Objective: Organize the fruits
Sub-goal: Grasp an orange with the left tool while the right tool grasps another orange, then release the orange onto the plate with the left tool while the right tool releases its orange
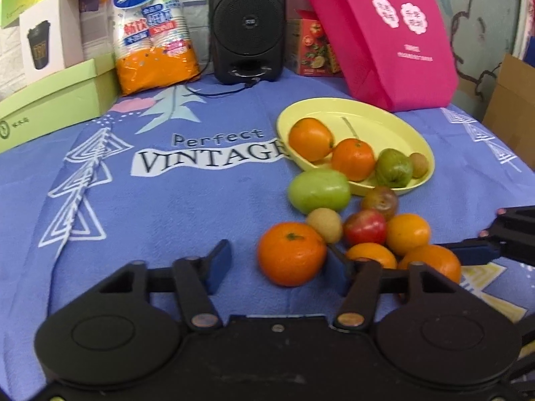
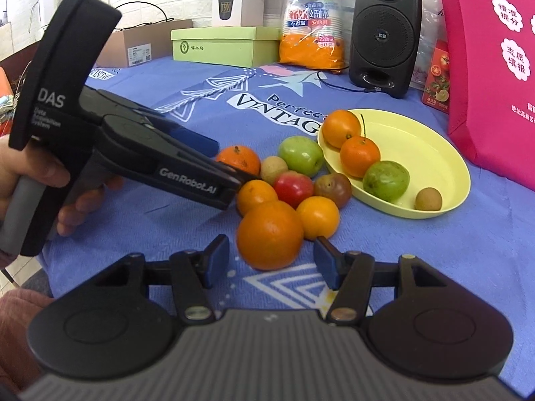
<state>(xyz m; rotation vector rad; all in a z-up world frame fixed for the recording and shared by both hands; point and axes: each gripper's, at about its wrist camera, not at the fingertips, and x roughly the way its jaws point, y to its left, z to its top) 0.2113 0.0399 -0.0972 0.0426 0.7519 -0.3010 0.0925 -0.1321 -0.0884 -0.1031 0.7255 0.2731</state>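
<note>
Left claw [image 1: 277, 267] stands spread around a tangerine [image 1: 291, 254], pads not pressing. Right claw [image 2: 271, 260] is spread about the big orange [image 2: 270, 235]. Either closing off-centre could roll fruit into the packed cluster, away from the yellow plate [image 1: 394, 113].

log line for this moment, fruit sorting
left gripper: around tangerine, open | right gripper: around orange, open | plate: four fruits
</note>
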